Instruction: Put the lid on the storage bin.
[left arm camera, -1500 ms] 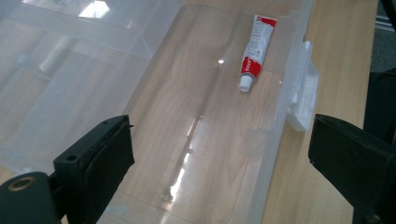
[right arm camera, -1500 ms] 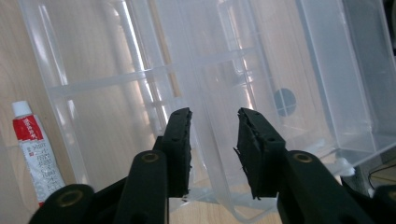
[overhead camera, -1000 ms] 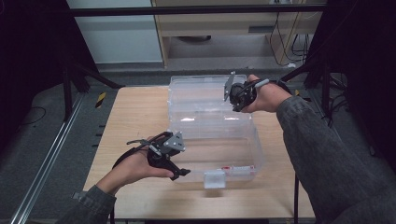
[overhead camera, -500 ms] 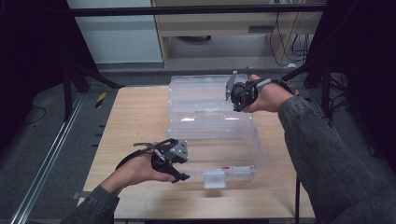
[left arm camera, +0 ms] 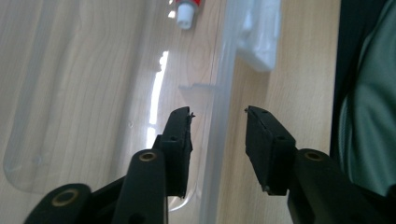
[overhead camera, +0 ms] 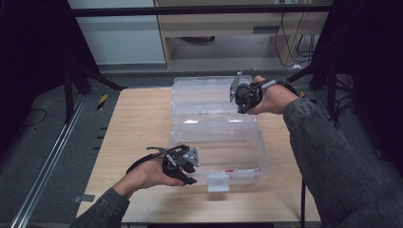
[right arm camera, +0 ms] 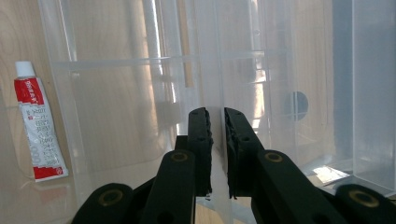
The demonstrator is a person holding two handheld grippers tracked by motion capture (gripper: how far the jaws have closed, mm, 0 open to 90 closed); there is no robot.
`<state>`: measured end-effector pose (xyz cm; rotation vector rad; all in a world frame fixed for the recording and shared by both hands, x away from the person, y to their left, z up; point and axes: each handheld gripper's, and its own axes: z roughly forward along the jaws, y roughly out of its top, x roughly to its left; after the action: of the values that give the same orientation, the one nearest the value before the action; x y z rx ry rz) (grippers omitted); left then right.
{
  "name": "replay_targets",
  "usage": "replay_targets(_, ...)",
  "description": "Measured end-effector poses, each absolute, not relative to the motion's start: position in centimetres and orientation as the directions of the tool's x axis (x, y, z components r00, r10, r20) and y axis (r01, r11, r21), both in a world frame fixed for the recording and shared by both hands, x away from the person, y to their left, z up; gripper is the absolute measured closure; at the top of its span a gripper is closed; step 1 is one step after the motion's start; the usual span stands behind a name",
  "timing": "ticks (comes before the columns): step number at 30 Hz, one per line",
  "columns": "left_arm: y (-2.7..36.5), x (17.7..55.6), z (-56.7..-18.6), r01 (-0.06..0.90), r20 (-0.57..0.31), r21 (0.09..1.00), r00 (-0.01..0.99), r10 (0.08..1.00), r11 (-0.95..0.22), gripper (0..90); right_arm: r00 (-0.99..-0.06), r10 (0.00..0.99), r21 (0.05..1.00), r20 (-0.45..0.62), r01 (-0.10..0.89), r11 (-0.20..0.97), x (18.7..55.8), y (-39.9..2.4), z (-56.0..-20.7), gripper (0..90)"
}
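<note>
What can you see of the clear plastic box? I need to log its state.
The clear plastic box lies open on the wooden table, lid folded back at the far side. A white latch sits on its near wall. A red-and-white tube lies inside. The right gripper pinches a lid wall; the left gripper straddles the rim, open.

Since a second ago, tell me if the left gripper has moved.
Yes. In the high view the left gripper has slid toward the person's right, closing on the clear box's near-left wall; its jaws now straddle that wall, open.

Grey-green sleeves (overhead camera: 328, 152), black claws (right arm camera: 215, 154) with brass-coloured rivets.
</note>
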<state>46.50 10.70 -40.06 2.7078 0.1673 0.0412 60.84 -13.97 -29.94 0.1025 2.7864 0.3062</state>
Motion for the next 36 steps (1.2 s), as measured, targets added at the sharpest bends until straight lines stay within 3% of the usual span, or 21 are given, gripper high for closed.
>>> replay_targets(8, 11.37, 46.62, -40.14, 0.111, 0.015, 0.41, 0.992, 0.128, -0.905, 81.1, -0.94, 0.109, 0.223, -0.322, 0.037, 0.974, 60.79, -14.03, -29.95, 82.0)
replay_targets(20, 11.39, 46.46, -40.08, 0.106, 0.04, 0.412, 0.99, 0.134, -0.905, 82.3, -0.938, 0.101, 0.222, -0.332, 0.027, 0.975, 60.59, -14.05, -29.95, 82.9)
replay_targets(36, 11.45, 46.67, -40.03, 0.183, 0.052, 0.41, 0.973, 0.224, -0.893, 80.2, -0.954, 0.086, 0.212, -0.289, 0.024, 0.977, 60.31, -13.34, -29.25, 87.8)
